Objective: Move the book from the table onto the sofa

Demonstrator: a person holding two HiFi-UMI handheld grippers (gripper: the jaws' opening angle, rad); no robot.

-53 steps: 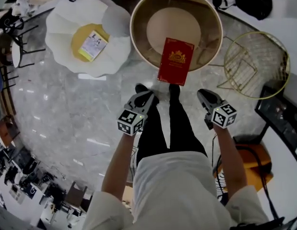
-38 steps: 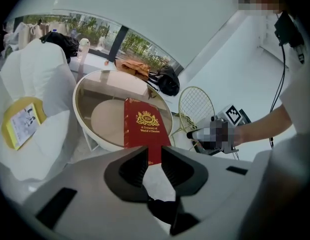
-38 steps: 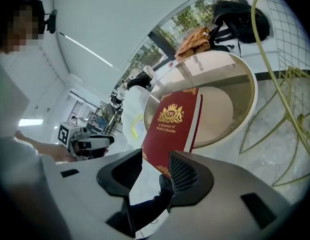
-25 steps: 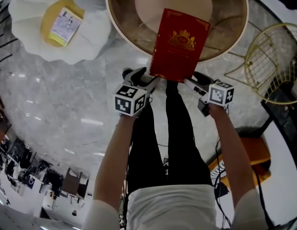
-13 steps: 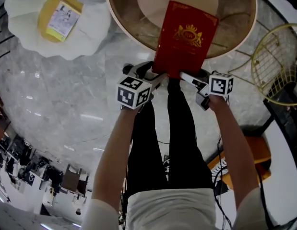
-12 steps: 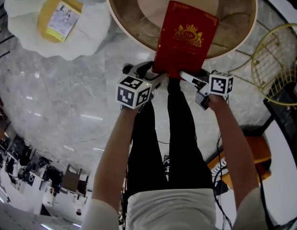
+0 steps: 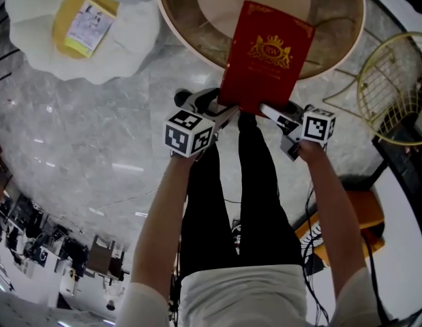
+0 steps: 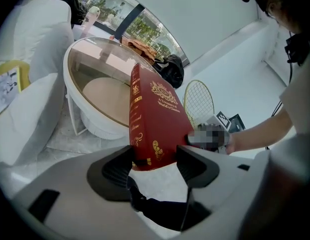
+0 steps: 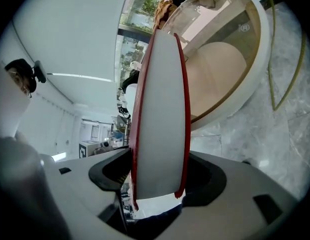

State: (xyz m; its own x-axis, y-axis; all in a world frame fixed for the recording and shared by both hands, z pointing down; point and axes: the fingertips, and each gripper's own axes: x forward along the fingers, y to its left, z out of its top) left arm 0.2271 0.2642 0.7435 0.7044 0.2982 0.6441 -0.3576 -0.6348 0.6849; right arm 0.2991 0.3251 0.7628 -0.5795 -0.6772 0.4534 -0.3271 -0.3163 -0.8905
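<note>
Compared with the oldest picture, both grippers have come up from well short of the book (image 7: 267, 53) to its two near corners. Over the last half second almost nothing has shifted.

Book position: it lies across the near edge of the table (image 7: 190, 12), with the near end overhanging towards me. I cannot tell whether the far end rests on the glass.

Left gripper (image 7: 219, 106): the jaws stand wide with the spine-side corner between them. The pads (image 8: 195, 164) look to lie against both faces, so I read this as a grip.

Right gripper (image 7: 273, 112): the jaws are closing on the fore-edge corner. The white page block sits between them and a red cover meets each pad (image 9: 112, 176).

Risks, my judgement:
- Both holds sit at the near corners, with most of the book beyond the pads. The far end could droop and lever the smooth covers out.
- If I lift before the right jaws seat, the load falls on the left alone and the book twists.
- If my hands drift apart or out of step, one corner pulls free.
- The white petal-shaped seat (image 7: 33, 53), which I take for the sofa, lies off the table's left edge. A low swing that way could clip the rim.
- A booklet (image 7: 86, 27) already sits on its yellow cushion (image 7: 71, 12).

Pose: both forearms reach forward, nearly parallel. The grippers angle inward at the book with their marker cubes facing up.
</note>
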